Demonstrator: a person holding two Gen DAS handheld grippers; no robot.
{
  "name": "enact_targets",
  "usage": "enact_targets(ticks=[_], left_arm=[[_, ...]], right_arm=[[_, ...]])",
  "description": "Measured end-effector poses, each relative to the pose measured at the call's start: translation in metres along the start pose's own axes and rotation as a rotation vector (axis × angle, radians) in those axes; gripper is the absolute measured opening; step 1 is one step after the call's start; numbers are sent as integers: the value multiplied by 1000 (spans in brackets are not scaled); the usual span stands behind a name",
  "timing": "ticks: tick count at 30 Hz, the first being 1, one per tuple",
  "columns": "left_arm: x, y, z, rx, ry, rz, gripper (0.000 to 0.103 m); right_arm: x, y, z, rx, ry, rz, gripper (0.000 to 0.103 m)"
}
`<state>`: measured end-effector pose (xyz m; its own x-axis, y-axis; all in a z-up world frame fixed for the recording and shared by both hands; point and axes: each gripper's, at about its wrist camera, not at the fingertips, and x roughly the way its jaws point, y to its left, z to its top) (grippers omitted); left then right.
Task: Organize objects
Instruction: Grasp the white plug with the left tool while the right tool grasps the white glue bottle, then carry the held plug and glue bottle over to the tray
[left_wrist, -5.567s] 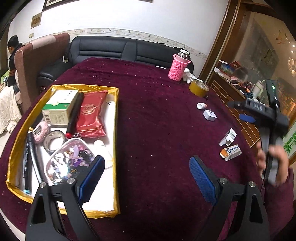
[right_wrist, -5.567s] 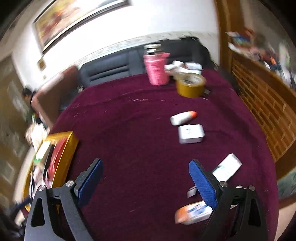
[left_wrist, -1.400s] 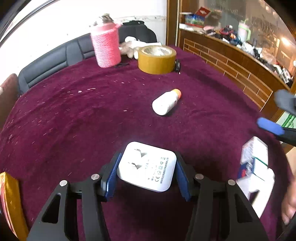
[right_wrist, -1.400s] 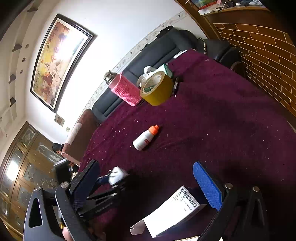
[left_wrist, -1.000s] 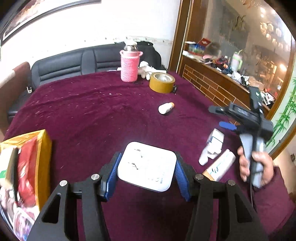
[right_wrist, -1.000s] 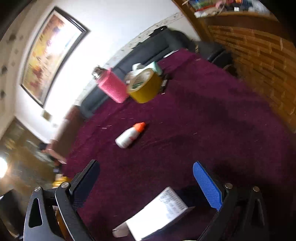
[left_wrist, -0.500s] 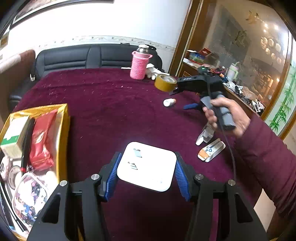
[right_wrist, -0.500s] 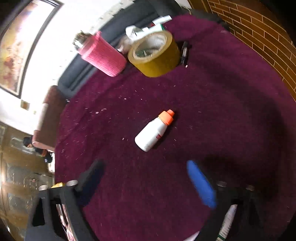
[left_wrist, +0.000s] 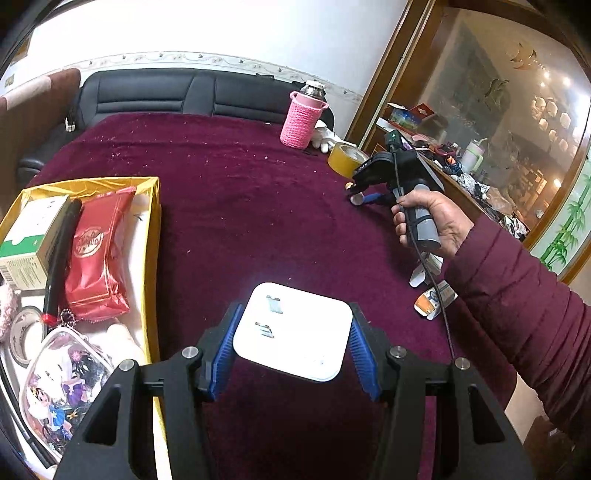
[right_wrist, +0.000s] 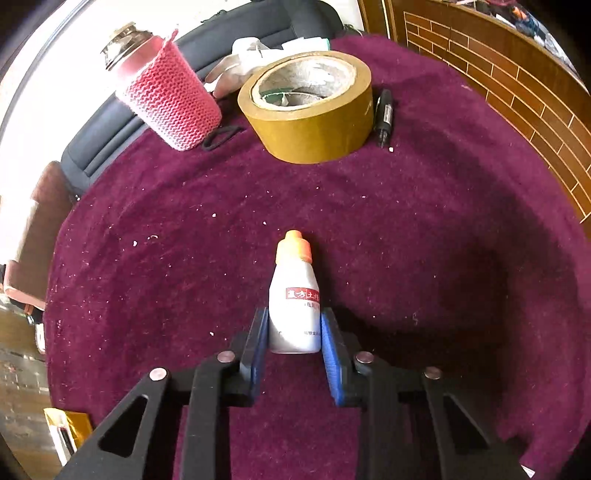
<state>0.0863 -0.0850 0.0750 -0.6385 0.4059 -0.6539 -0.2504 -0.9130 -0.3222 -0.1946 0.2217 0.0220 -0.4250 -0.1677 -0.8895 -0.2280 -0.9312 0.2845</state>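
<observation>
The right gripper (right_wrist: 293, 334) has its 2 blue pads closed against a small white bottle (right_wrist: 294, 310) with an orange cap, lying on the maroon bench (right_wrist: 424, 229). Beyond stand a yellow tape roll (right_wrist: 314, 110), a pink knitted flask (right_wrist: 162, 96) and a black pen (right_wrist: 384, 116).

Left gripper (left_wrist: 291, 343): pads clamped on white adapter (left_wrist: 293, 330), held aloft. Right gripper (right_wrist: 295, 343): low, pads pressed against bottle (right_wrist: 294, 299); right hand (left_wrist: 428, 225) gripping handle.

Left wrist view: high above the bench (left_wrist: 258, 206), facing its far end, tray (left_wrist: 153, 221) at left. Right wrist view: low, close over the far right part. Shared: pink-sleeved flask (left_wrist: 303, 120) (right_wrist: 166, 99), tape roll (left_wrist: 345, 160) (right_wrist: 314, 107), small bottle (right_wrist: 294, 295).
</observation>
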Motion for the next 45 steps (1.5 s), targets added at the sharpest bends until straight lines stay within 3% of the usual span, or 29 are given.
enact_targets(ticks=[4,11,24,34,45], left_arm=[[-7,2,-4,-3,-6,17,54],[-18,1,-11,-7,-7,73,54],[-43,-23,-26,27,-27,146,54],[-71,-33,-39,60,-69,191,54],[-96,-12,-54,19,-95,227,54]], right_arm=[[-5,-3,-5,-3,-8,4,29],[-31,-11,-30,-18,-5,103,29],[-90,-12,-131,-134,29,314,29],[-121,16,-176,-234,26,386,30],[-140,66,-212,-341,37,452,30]])
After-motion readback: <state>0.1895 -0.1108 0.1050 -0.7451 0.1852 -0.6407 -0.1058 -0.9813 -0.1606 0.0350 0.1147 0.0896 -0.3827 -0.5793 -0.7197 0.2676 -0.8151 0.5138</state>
